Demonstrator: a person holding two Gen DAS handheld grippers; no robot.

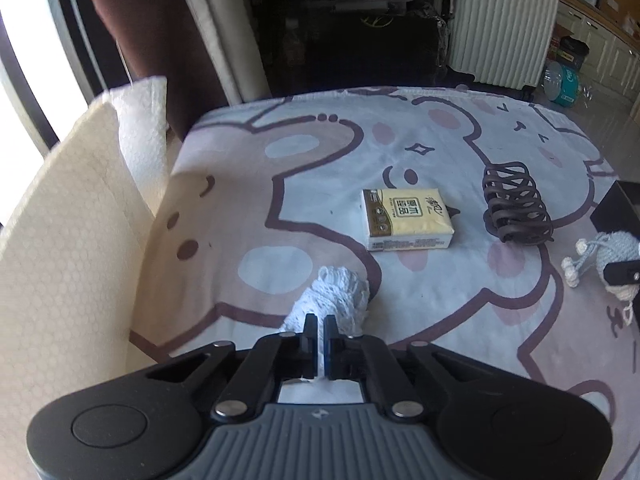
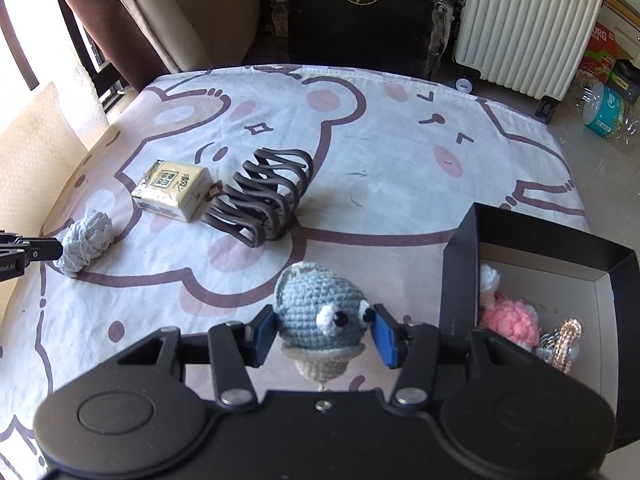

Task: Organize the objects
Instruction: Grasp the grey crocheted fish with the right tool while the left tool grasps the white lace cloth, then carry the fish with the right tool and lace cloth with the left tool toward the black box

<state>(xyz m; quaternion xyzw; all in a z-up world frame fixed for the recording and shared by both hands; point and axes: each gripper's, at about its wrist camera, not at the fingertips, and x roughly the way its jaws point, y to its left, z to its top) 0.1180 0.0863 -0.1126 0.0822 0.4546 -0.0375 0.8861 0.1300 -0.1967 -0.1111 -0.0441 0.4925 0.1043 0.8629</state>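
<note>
The left gripper (image 1: 319, 326) has its fingers pinched nearly together on a pale blue crumpled knitted cloth (image 1: 332, 296) lying on the cartoon-bear printed table (image 1: 320, 140); the cloth's near end is hidden between the fingers. The right gripper (image 2: 325, 330) has its blue-padded fingers spread wide on either side of a grey-blue crocheted ice-cream-cone toy (image 2: 316, 316); whether the pads touch it cannot be told. Beside it, a black open box (image 2: 560, 248), cut off by the gripper body, holds a pink crocheted toy (image 2: 510, 320). A yellow tissue pack (image 2: 172, 190) and brown wavy hair claw (image 2: 260, 196) lie almost touching mid-table.
</note>
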